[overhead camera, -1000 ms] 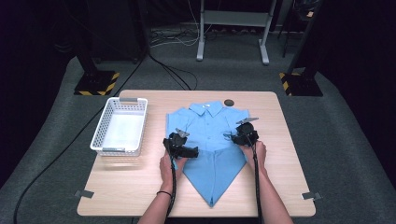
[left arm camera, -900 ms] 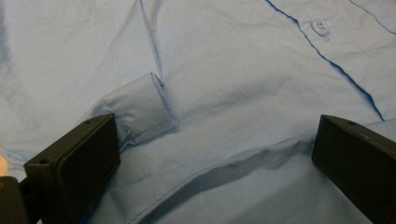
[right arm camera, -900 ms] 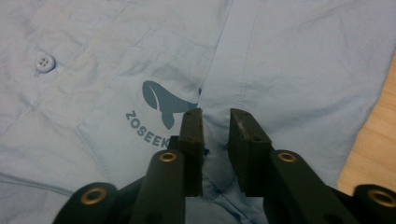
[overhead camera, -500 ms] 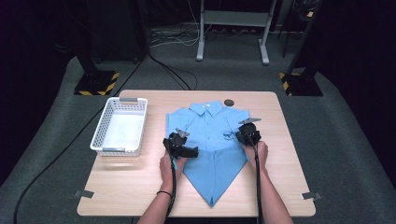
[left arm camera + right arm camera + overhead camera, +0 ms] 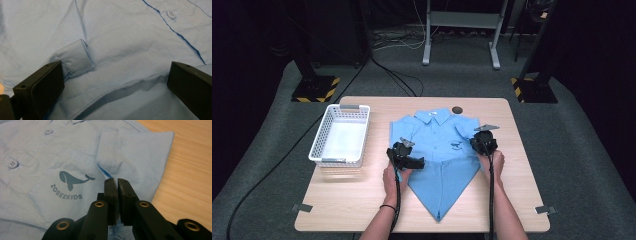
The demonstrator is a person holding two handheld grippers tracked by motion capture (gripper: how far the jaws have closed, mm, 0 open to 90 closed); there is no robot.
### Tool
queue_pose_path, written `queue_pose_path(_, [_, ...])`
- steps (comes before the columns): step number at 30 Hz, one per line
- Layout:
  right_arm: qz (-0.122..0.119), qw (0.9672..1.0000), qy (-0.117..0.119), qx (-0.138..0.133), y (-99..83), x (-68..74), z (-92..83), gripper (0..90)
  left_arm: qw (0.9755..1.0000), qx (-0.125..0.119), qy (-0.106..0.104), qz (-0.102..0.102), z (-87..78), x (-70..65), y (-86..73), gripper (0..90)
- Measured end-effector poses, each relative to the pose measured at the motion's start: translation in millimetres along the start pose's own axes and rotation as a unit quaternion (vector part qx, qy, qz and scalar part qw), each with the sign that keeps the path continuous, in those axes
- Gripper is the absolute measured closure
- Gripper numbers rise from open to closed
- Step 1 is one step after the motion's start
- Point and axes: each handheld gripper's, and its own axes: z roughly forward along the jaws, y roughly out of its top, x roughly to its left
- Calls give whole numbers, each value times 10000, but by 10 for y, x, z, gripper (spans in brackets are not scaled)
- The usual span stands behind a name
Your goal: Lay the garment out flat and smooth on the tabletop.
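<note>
Shirt (image 5: 437, 145): blue, flat on the table (image 5: 362, 200), hem folded to a point.
Right gripper (image 5: 117, 185): jaws pinched on shirt fabric (by the sleeve seam).
Left gripper (image 5: 112, 85): jaws wide, over the shirt.
Basket (image 5: 326, 150): left of shirt.

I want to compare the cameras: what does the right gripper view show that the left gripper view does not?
Right gripper view alone: a whale logo reading ZOSEEKIDS, bare wooden table, and the right gripper with jaws closed on a fold of the blue shirt.

Left gripper view alone: the left gripper with jaws wide apart, and a rolled cuff.

Both: the blue shirt and its buttons.
</note>
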Motion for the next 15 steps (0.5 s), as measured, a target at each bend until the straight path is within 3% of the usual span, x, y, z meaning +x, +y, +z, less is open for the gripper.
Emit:
queue_pose_path(9, [128, 9998, -118, -114, -25, -133, -104, 860, 10000, 0, 1, 1, 0, 0, 0, 6])
queue_pose_path(15, [351, 9989, -201, -243, -28, -309, -247, 859, 10000, -1, 0, -2, 0, 0, 0, 6])
